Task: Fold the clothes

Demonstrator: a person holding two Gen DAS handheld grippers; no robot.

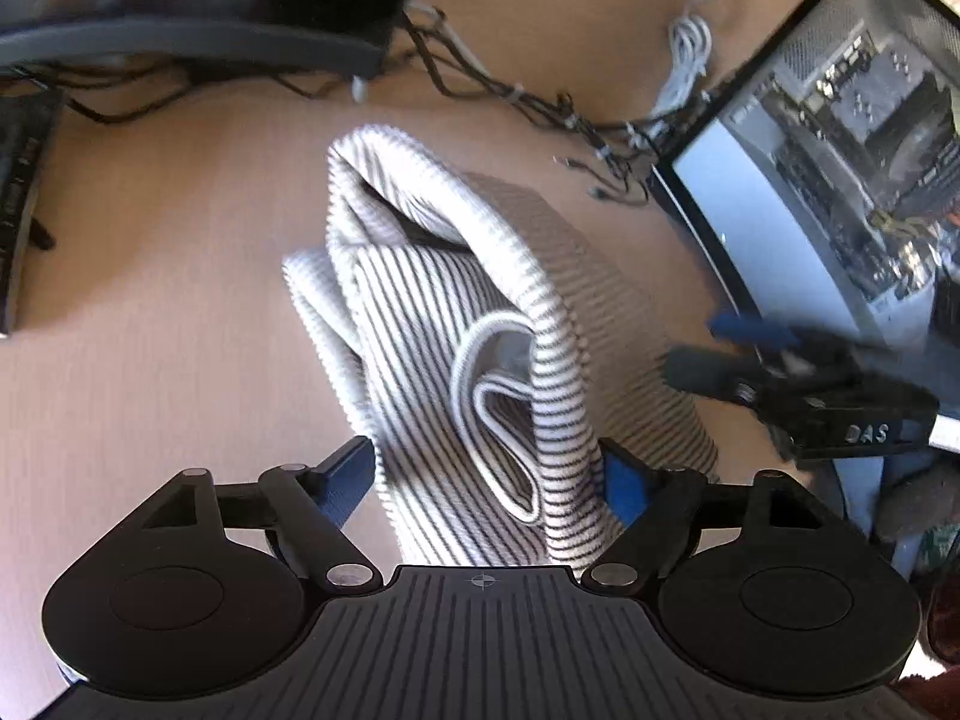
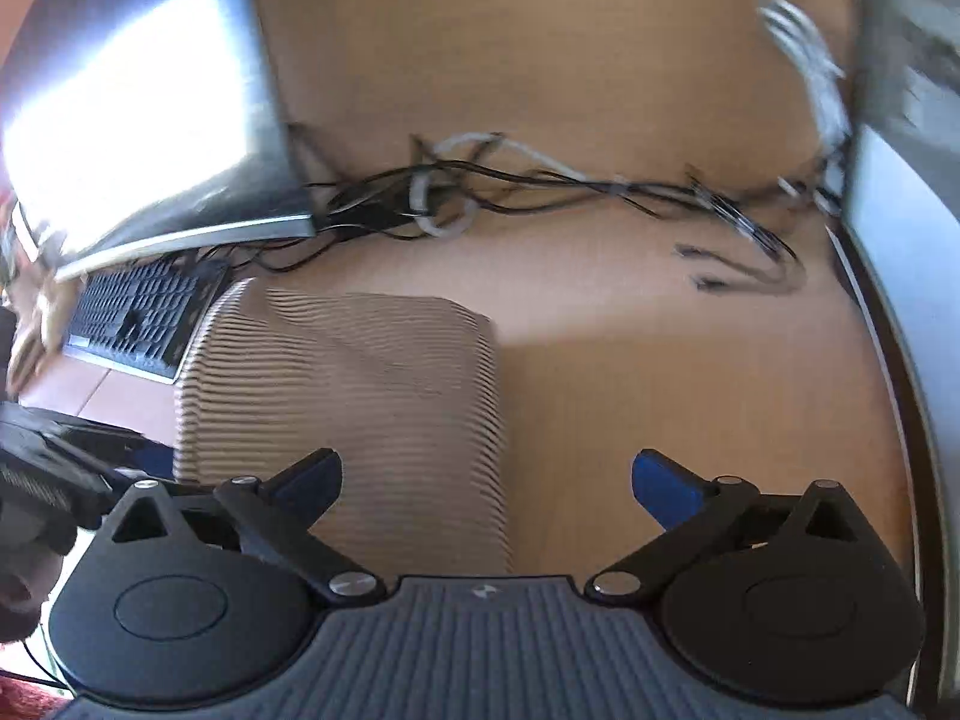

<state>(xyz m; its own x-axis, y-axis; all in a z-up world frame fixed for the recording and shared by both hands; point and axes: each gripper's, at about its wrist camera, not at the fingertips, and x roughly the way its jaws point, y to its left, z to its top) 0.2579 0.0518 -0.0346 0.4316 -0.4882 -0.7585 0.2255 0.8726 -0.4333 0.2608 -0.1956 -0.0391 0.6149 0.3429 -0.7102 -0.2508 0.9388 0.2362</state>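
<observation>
A white garment with thin dark stripes (image 1: 456,324) hangs bunched between the blue fingers of my left gripper (image 1: 489,474), which grips it and holds it lifted over the wooden table (image 1: 150,300). Its far end rests folded on the table. The same garment (image 2: 360,390) lies flat in the right wrist view, in front and to the left. My right gripper (image 2: 486,480) is open and empty just above the garment's near edge. It also shows blurred at the right in the left wrist view (image 1: 810,384).
A tangle of black and white cables (image 2: 540,192) runs across the back of the table. A monitor (image 2: 138,120) and keyboard (image 2: 138,318) stand at the left, and an open computer case (image 1: 840,138) at the right.
</observation>
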